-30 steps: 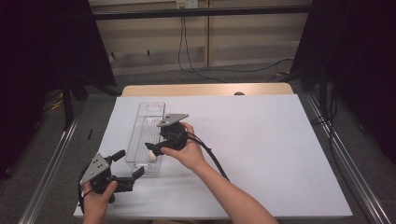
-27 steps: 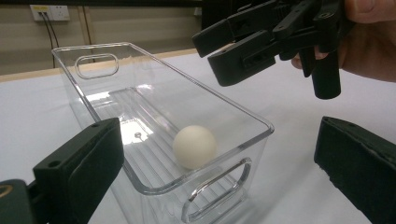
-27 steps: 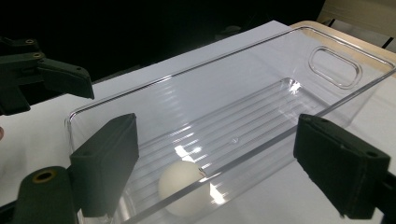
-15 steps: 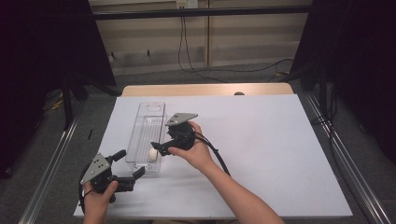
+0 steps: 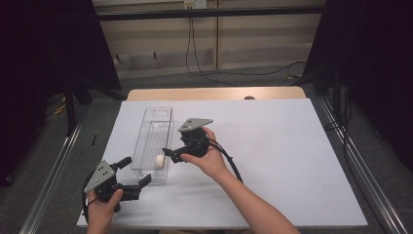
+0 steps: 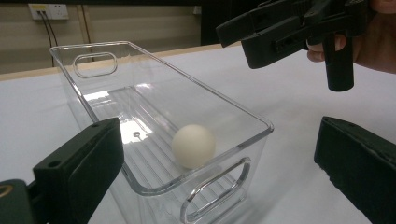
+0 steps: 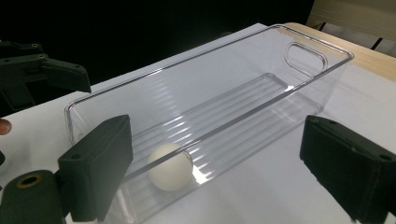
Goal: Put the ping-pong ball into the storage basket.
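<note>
Resting in clear bin point(image 5: 155, 127): white ball point(image 5: 159, 160). Hovering beside bin: right gripper point(image 5: 168, 151), jaws just widening, holding nothing. Left gripper point(image 5: 136, 173): gaping, empty.

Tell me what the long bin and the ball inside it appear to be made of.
The bin looks like clear rigid plastic, glossy: the table shows through its walls, the rim catches highlights, and the floor has moulded ribs and cut-out handles. The ball looks like smooth matte off-white plastic, perhaps a table-tennis ball; its shading is soft, without sharp glints.
</note>
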{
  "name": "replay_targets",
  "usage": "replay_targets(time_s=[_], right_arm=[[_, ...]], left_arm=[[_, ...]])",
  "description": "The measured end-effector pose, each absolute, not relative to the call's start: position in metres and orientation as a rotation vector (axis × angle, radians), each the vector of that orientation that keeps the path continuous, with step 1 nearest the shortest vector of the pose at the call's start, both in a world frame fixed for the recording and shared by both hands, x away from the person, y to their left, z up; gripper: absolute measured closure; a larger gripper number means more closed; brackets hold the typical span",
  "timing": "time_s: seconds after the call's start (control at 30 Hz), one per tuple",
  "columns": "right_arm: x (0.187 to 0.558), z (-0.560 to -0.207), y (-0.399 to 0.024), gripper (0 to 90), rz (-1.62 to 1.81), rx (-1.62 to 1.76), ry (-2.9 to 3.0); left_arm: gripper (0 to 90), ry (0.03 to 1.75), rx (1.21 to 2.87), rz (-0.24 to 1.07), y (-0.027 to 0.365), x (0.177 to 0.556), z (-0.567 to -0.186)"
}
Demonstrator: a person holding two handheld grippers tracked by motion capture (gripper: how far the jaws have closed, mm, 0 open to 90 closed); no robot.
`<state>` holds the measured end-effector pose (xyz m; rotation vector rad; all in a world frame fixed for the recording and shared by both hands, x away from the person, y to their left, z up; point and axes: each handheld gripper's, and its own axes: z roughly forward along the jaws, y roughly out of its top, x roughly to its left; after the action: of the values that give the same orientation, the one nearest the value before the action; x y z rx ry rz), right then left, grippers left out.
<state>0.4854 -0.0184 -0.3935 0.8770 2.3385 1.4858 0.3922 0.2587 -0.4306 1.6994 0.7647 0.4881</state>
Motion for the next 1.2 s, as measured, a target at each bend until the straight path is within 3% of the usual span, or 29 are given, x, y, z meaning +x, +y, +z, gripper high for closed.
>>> replay_targets(time_s=[1.2], right_arm=[[0.469,-0.399,-0.069,7.8,1.513,0.885,2.287]], left_arm=[[1.5,0.779,1.694,0.502,0.262,0.390,-0.429]])
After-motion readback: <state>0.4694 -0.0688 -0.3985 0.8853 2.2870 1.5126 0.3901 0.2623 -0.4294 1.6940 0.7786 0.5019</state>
